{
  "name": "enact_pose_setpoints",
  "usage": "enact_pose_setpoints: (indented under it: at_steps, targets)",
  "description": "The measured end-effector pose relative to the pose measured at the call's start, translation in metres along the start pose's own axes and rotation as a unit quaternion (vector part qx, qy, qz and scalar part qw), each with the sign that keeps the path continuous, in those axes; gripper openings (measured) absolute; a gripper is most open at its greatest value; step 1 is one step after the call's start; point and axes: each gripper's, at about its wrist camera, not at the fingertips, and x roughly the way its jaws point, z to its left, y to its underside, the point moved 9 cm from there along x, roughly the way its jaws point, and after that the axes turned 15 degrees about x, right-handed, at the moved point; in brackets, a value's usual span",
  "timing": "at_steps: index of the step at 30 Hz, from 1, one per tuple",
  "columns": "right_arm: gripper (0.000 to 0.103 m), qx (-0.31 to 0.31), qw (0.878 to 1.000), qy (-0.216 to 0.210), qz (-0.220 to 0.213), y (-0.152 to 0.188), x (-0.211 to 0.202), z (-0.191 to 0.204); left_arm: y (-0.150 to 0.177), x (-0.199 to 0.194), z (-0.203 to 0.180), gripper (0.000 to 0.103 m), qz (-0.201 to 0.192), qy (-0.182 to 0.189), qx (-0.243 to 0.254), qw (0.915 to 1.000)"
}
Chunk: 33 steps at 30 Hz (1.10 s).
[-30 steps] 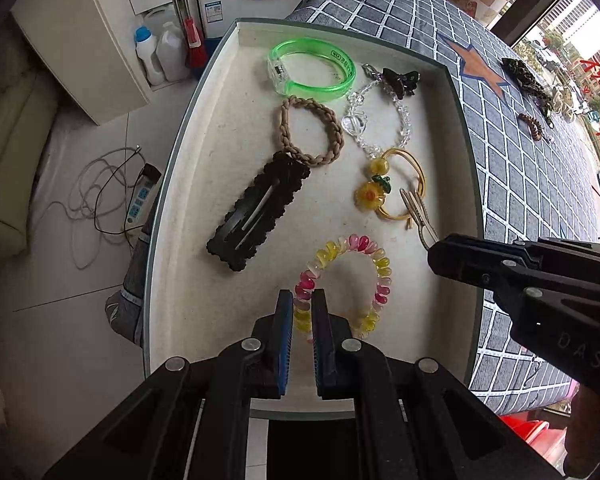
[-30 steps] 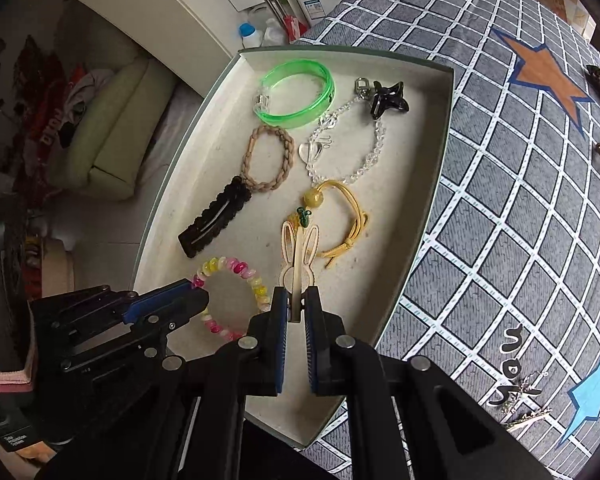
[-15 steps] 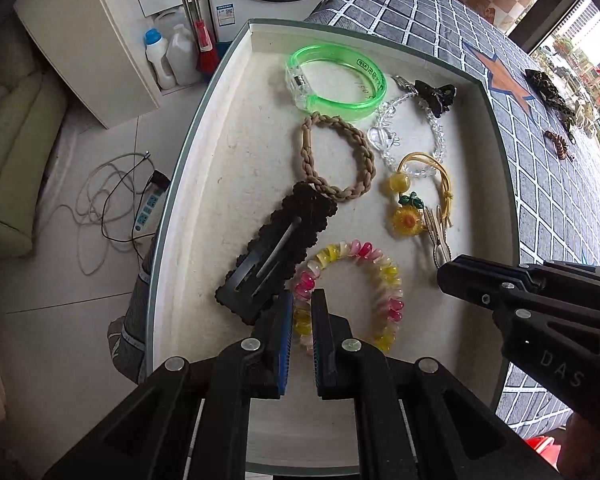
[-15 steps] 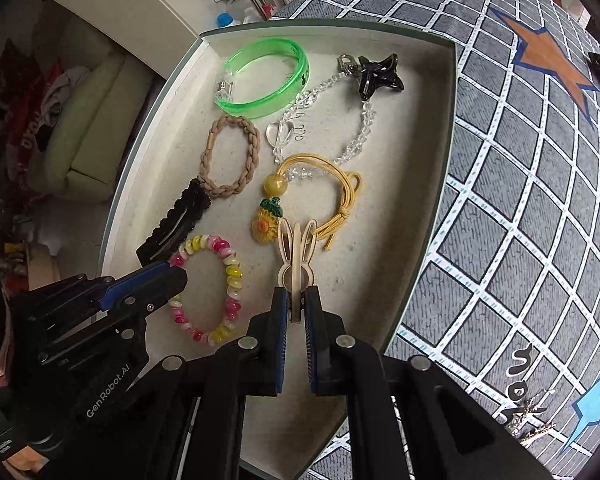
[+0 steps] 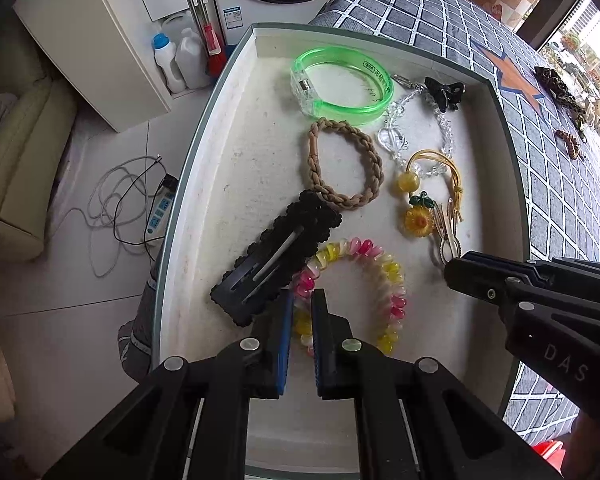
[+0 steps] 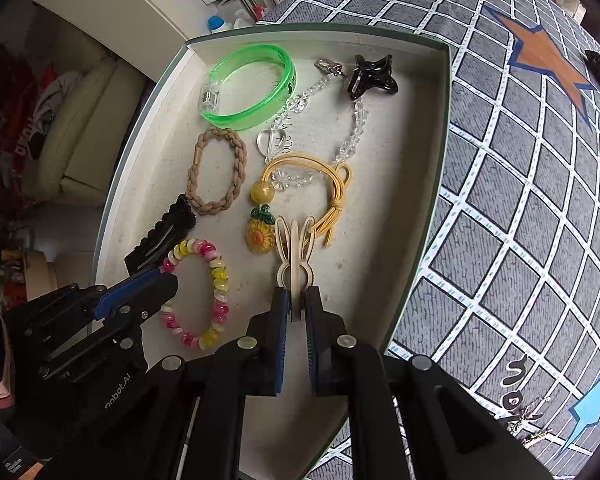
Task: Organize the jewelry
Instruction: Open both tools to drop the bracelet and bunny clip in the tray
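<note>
A shallow cream tray [image 5: 228, 184] [image 6: 428, 168] holds several pieces of jewelry. My left gripper [image 5: 301, 300] [image 6: 168, 280] is shut on a pink-and-yellow bead bracelet [image 5: 384, 280] [image 6: 216, 276] that lies on the tray floor. My right gripper [image 6: 297, 300] [image 5: 452, 266] is shut on a cream rabbit-shaped hair clip [image 6: 294, 252] [image 5: 446, 232], held low beside a yellow cord tie with a sunflower charm [image 6: 260, 236] [image 5: 418, 220]. A black hair clip [image 5: 276, 260], a tan braided band [image 5: 344, 164], a green bangle [image 5: 340, 80], a clear bead chain [image 6: 352, 136] and a black claw clip [image 6: 370, 76] lie farther in.
The tray sits at the edge of a grey grid tablecloth [image 6: 520, 200] with star prints. More jewelry lies on the cloth at the far right [image 5: 556, 88] and near right [image 6: 520, 376]. Beyond the tray's left rim is a drop to the floor with cables [image 5: 112, 204].
Both grippers moved deeper into the tray. The bead bracelet slid up against the black hair clip, and the rabbit clip came closer to the sunflower charm.
</note>
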Motion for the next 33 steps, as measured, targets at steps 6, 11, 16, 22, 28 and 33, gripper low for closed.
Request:
enact_pose_setpoints:
  at_steps: [6, 11, 16, 22, 28, 33]
  targets:
    - [0.030, 0.002, 1.000, -0.011, -0.002, -0.001, -0.006, -0.003, 0.000, -0.006, -0.001, 0.016, -0.001, -0.005, 0.002, 1.0000]
    - [0.032, 0.012, 0.999, -0.032, -0.012, -0.008, -0.022, 0.000, 0.000, -0.011, -0.003, 0.016, -0.001, -0.011, 0.010, 0.9999]
    - [0.047, 0.026, 0.998, -0.050, -0.032, -0.015, -0.045, -0.002, 0.000, -0.018, -0.003, 0.016, -0.007, -0.019, 0.011, 0.9997]
    - [0.057, 0.052, 0.996, -0.059, -0.050, -0.015, -0.071, -0.021, -0.005, -0.023, -0.004, 0.016, -0.008, -0.028, 0.019, 0.9994]
    - [0.061, 0.085, 0.993, -0.050, -0.066, -0.011, -0.090, -0.053, -0.009, -0.027, -0.008, 0.016, -0.006, -0.034, 0.032, 0.9989]
    - [0.061, 0.132, 0.988, -0.038, -0.067, -0.002, -0.097, -0.093, -0.012, -0.034, -0.019, 0.016, -0.003, -0.033, 0.045, 0.9985]
